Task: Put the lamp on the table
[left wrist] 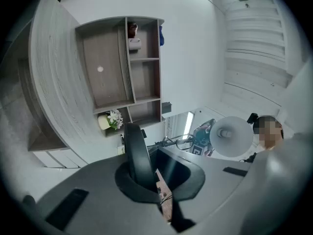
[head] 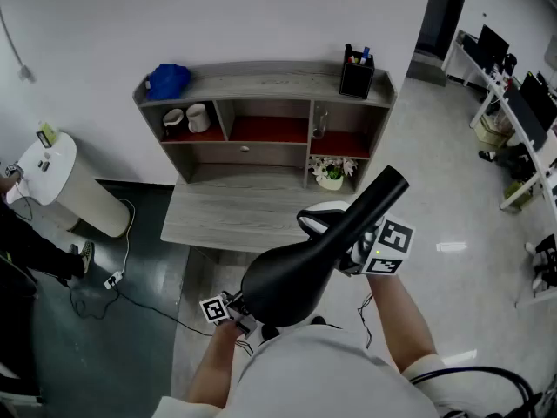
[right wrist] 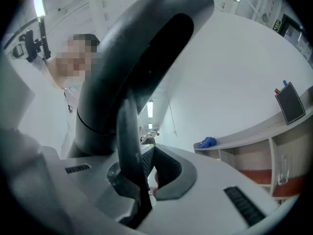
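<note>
Black, the lamp (head: 291, 277) is carried clear of the surface (head: 228, 220). It is clamped near one end by the left hand-held gripper (left wrist: 145, 176) and farther along by the right hand-held gripper (right wrist: 138, 173), its long axis running between them. The surface lies ahead of and below both, seemingly nearer the right one.

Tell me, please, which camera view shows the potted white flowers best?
The head view: the potted white flowers stand in plain sight at the shelf unit's lower right. The left gripper view shows them small and sideways; the right gripper view does not show them.
</note>
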`<state>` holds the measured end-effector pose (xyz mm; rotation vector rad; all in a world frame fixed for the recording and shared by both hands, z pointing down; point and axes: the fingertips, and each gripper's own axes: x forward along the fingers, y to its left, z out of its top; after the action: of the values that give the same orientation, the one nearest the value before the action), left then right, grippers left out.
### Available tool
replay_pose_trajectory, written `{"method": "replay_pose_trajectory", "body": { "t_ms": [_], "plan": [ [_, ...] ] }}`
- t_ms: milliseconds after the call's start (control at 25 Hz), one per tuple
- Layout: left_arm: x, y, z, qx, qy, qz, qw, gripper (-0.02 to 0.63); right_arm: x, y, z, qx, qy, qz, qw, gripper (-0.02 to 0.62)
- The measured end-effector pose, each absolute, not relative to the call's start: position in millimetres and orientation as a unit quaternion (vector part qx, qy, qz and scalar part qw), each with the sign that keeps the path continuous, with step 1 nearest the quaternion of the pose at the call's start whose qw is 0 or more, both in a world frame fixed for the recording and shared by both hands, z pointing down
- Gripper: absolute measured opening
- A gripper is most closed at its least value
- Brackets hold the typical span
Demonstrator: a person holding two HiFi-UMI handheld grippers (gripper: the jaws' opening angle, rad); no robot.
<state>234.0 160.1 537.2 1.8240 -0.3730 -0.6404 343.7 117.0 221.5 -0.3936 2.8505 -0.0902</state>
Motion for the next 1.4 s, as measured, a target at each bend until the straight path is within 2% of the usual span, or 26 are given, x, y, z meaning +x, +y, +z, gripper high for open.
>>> {"method": "replay_pose_trajectory", "body": {
  "t_ms": [840, 1400],
  "plan": [
    [231.1, 165.5, 536.1, 0.772, -0.155, -0.272, 0.553, 0.008, 339.5, 121.5, 220.4, -0.137, 0.981, -0.03, 0.131, 0.015],
    [185.6, 159.8, 537.6, 0.769, -0.155, -0.286, 0.551, 0.008, 291.4, 111.9, 222.7, -0.135, 0.981, -0.031, 0.133, 0.015]
  ]
}}
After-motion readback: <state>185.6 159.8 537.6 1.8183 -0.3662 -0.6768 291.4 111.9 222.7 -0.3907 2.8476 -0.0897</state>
